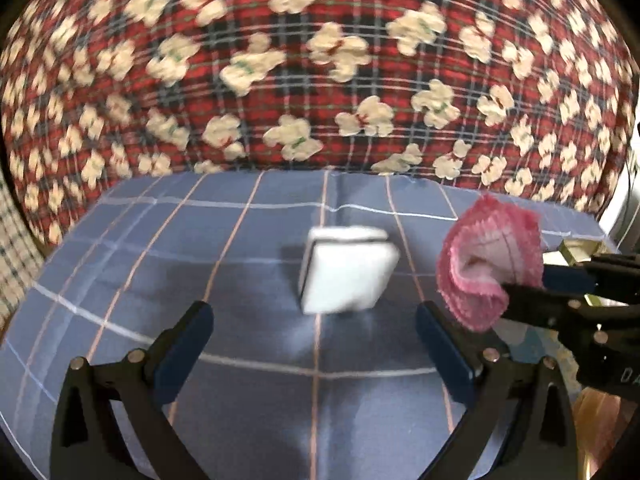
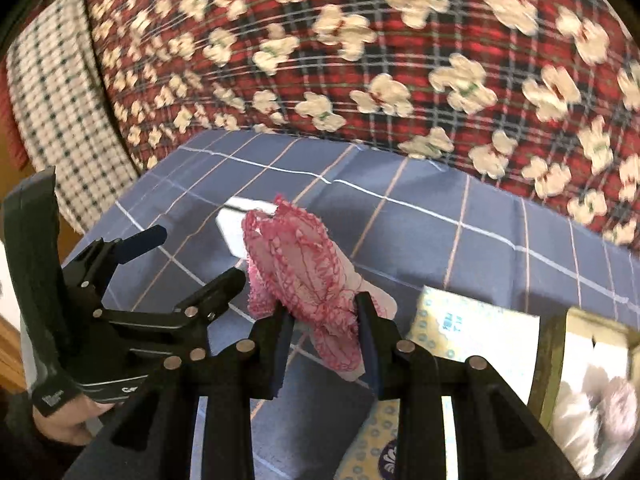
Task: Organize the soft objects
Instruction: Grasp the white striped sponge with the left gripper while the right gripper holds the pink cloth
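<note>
A bunched pink frilly cloth is pinched between the pads of my right gripper, which is shut on it and holds it above the blue checked cloth. From the left wrist camera the same pink cloth hangs at the right, held by the right gripper. My left gripper stands open with nothing between its fingers, just short of a white block that lies on the blue cloth. The right wrist camera shows the left gripper at the left and part of the white block behind the pink cloth.
A red plaid cover with cream flowers rises behind the blue cloth. A yellow patterned pack and a box with pale soft items sit at the right. A houndstooth fabric lies at the far left. A hand holds the left gripper.
</note>
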`<state>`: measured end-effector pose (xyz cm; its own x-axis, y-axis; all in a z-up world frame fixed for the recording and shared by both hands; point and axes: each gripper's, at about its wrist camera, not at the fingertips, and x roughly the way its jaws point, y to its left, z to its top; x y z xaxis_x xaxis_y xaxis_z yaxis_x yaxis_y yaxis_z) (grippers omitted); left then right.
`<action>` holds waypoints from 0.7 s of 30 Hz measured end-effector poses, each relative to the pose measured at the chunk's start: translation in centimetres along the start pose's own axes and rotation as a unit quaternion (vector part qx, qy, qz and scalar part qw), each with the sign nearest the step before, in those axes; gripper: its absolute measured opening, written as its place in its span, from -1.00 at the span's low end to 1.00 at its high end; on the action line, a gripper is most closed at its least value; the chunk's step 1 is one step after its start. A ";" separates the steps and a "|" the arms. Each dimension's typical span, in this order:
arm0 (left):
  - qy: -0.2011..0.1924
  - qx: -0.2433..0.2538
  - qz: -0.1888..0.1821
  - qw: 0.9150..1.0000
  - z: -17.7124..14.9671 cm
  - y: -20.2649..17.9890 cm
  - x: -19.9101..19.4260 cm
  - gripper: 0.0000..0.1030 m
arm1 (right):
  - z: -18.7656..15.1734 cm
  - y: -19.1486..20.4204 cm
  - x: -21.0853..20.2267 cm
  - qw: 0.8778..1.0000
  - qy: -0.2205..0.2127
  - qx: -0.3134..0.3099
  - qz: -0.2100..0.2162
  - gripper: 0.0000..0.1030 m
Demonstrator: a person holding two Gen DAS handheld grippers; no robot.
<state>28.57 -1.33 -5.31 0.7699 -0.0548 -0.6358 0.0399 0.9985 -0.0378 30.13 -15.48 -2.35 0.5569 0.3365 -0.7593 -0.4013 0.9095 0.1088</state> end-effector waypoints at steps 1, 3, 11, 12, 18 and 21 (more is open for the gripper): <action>0.002 0.006 0.002 1.000 0.2 -0.3 0.3 0.98 | -0.1 -0.2 0.1 1.000 -0.002 0.004 -0.001 -0.35; 0.018 0.017 -0.013 1.000 0.5 -0.7 1.3 0.98 | -0.3 -0.4 0.0 1.000 -0.009 0.013 -0.005 -0.35; 0.028 -0.002 0.009 1.000 1.0 -1.1 3.3 0.93 | -0.4 -1.1 -0.3 0.999 -0.021 0.031 0.004 -0.35; 0.031 -0.004 0.014 0.999 1.0 -1.0 3.6 0.86 | -0.4 -1.3 -0.2 0.999 -0.020 0.035 0.007 -0.35; 0.047 -0.006 -0.023 0.999 0.4 -0.8 4.4 -0.05 | -0.4 -1.6 0.1 0.999 -0.018 0.037 0.020 -0.35; 0.046 -0.014 -0.031 0.998 0.1 -0.5 4.1 -0.07 | -0.4 -1.4 0.1 0.999 -0.016 0.034 0.020 -0.35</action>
<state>31.74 -2.09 -7.86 0.7042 -0.1187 -0.7000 0.0667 0.9926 -0.1012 30.45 -16.79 -2.88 0.5650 0.3797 -0.7326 -0.3739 0.9092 0.1829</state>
